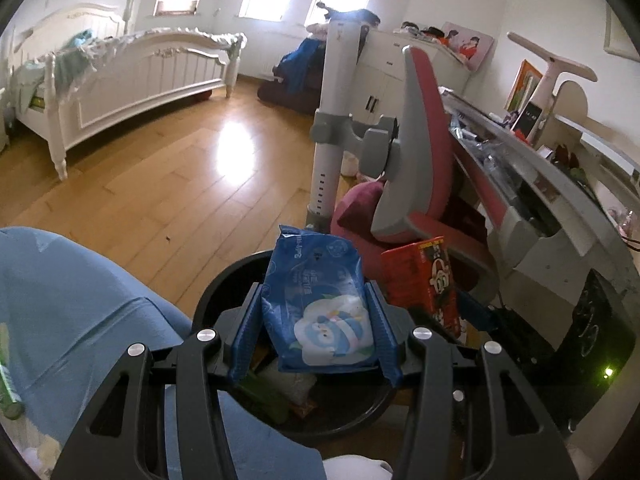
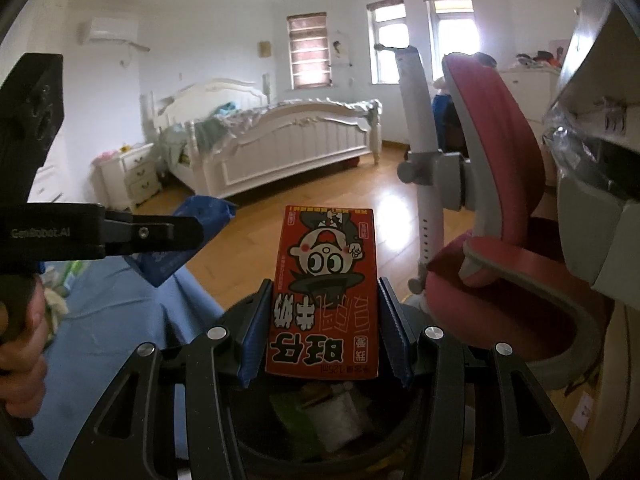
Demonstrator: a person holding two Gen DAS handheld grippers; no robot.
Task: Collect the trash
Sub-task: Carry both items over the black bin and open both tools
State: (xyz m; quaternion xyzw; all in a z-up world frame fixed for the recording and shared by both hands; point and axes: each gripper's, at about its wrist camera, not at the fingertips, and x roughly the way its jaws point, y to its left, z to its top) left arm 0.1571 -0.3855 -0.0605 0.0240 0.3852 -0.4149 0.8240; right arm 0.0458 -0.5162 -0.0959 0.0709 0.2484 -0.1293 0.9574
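My left gripper (image 1: 314, 300) is shut on a blue wet-wipe packet (image 1: 320, 304) with a cartoon animal, held over a black trash bin (image 1: 218, 292). The bin holds green and white wrappers. My right gripper (image 2: 324, 300) is shut on a red milk carton (image 2: 326, 292) with a cartoon face, held over the same bin (image 2: 404, 428). The carton also shows in the left wrist view (image 1: 426, 280), just right of the packet. The left gripper and its packet show at the left of the right wrist view (image 2: 188, 236).
A pink and grey chair (image 1: 416, 152) stands right behind the bin, beside a cluttered desk (image 1: 560, 184). A white bed (image 1: 132, 76) stands across the wooden floor (image 1: 168, 176). Blue cloth (image 1: 72, 304) lies at the left.
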